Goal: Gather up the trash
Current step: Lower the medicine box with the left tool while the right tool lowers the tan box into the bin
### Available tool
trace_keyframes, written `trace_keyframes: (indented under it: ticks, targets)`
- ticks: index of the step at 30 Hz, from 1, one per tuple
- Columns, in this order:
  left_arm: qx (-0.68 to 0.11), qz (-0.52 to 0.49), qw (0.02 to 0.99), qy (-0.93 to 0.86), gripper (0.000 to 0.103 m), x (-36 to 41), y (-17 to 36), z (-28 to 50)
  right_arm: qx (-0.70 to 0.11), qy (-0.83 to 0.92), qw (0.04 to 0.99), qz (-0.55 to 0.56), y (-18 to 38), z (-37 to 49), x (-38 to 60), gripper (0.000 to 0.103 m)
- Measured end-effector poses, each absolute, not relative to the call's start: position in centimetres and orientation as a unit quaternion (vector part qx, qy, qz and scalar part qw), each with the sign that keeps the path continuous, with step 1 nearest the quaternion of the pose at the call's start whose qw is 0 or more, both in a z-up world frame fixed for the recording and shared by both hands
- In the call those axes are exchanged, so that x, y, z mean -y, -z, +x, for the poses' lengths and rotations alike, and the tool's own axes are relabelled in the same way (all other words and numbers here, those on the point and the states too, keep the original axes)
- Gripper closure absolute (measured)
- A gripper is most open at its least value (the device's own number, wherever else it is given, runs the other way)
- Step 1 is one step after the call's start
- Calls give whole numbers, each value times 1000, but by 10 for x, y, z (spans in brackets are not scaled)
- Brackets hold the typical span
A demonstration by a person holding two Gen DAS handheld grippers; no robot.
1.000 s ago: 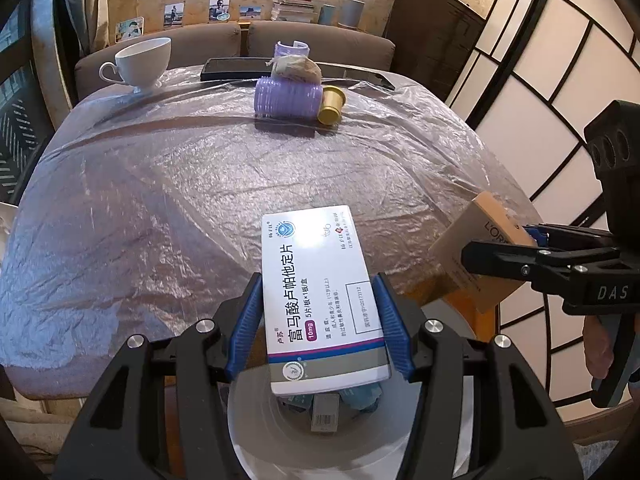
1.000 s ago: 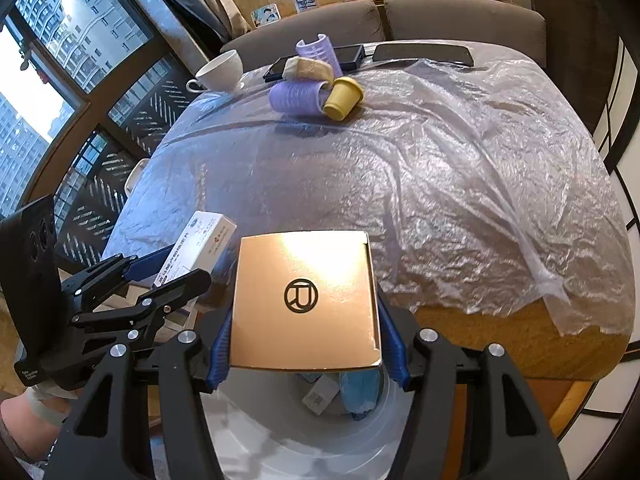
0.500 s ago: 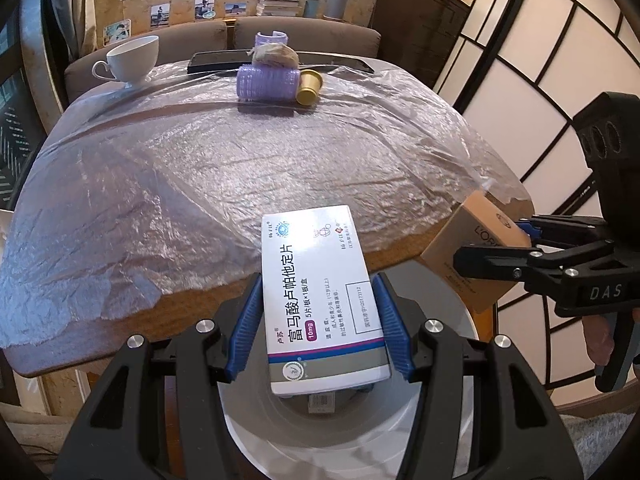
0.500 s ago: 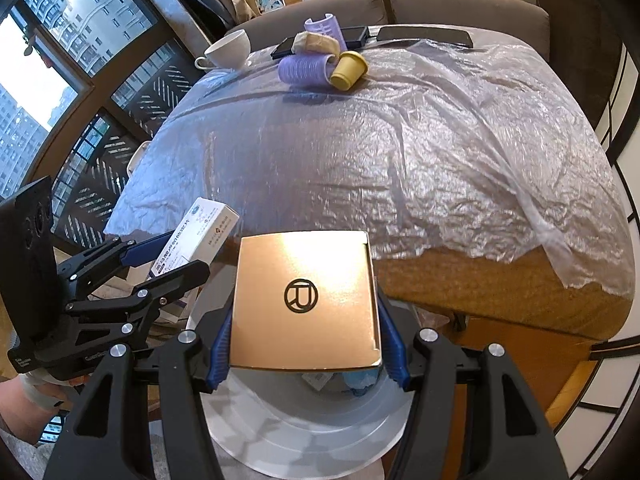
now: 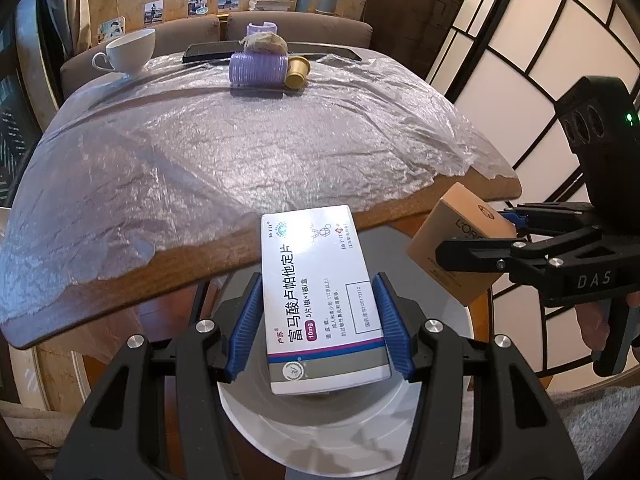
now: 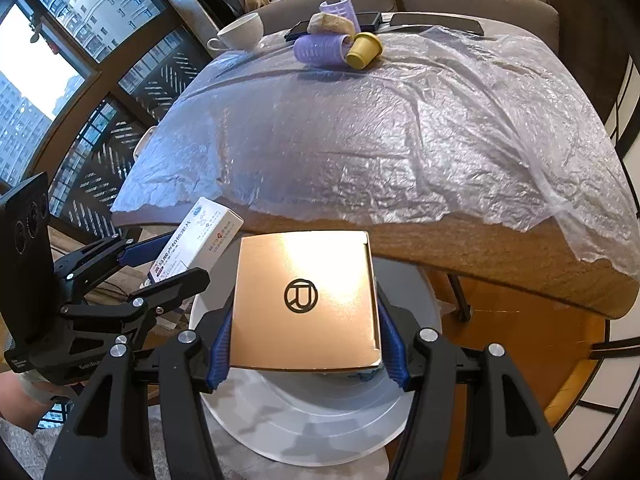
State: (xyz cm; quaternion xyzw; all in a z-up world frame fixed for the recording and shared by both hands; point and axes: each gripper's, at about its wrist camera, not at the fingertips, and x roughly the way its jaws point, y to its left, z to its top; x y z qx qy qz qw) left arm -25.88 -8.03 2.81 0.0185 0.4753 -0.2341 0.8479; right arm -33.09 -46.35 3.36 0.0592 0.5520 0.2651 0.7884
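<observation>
A: What's the room like?
B: A wooden table point(image 5: 400, 208) draped in crinkled clear plastic sheet point(image 5: 240, 140), with a brown sofa point(image 5: 332, 28) behind it. At the far end sit a white teacup point(image 5: 128, 50), a purple ribbed hair roller point(image 5: 258, 68) and a small gold capsule point(image 5: 297, 72) touching it.
A: And the grippers?
B: The left gripper point(image 5: 318, 324) is clenched on a white medicine box with Chinese print point(image 5: 316, 292); the right gripper point(image 6: 306, 336) is clamped on a square gold cardboard box with a round logo point(image 6: 306, 300).
A: Where are the boxes?
B: Both hang off the table's near edge, above a round white bin point(image 6: 304, 420) on the floor
</observation>
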Motion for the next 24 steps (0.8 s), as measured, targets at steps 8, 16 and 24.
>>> trace_keyframes:
  ticks: [8, 16, 24]
  targets:
    - [-486, 33, 838, 248, 47, 82, -21, -269, -568, -277, 773, 52, -26, -339, 459, 44]
    - [-493, 47, 833, 247, 47, 85, -13, -269, -580, -271, 767, 40, -13, -342, 457, 44]
    - [-505, 58, 828, 237, 47, 87, 0, -268, -587, -267, 764, 22, 2, -347, 453, 44]
